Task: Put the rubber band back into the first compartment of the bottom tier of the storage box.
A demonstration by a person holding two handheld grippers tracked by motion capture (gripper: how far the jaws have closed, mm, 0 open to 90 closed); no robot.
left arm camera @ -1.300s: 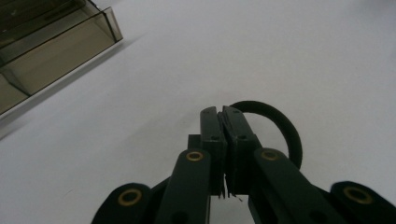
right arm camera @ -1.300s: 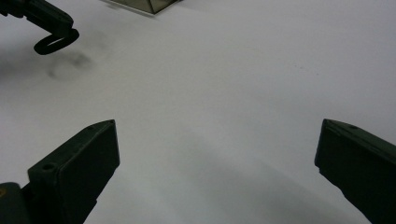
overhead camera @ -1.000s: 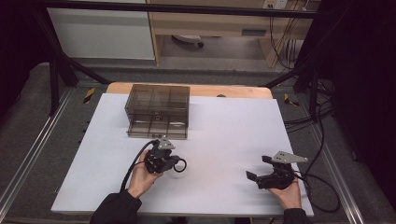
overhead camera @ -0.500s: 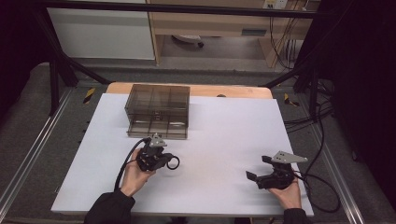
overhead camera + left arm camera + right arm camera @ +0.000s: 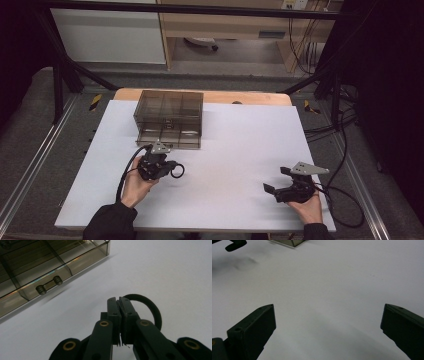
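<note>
A smoky see-through drawer box [image 5: 168, 117] stands at the back left of the white table top [image 5: 240, 140]. Just in front of it, my left gripper [image 5: 169, 168] is shut on a black elastic ring [image 5: 177, 171], which sticks out to its right. In the left gripper view the jaws [image 5: 119, 302] are pressed together on the ring [image 5: 153, 312], and the box's drawer handle [image 5: 48, 285] lies ahead to the left. My right gripper [image 5: 276, 180] rests low at the front right. It stands wide open [image 5: 327, 311] over bare table, holding nothing.
A wooden strip [image 5: 250, 97] edges the table's far side. Cables [image 5: 345, 195] trail off the right edge. The box's corner [image 5: 292, 242] and part of the left gripper [image 5: 234, 245] show at the top of the right gripper view.
The left gripper, still holding the ring, has shifted a little to the left in front of the box. The right gripper has not moved.
</note>
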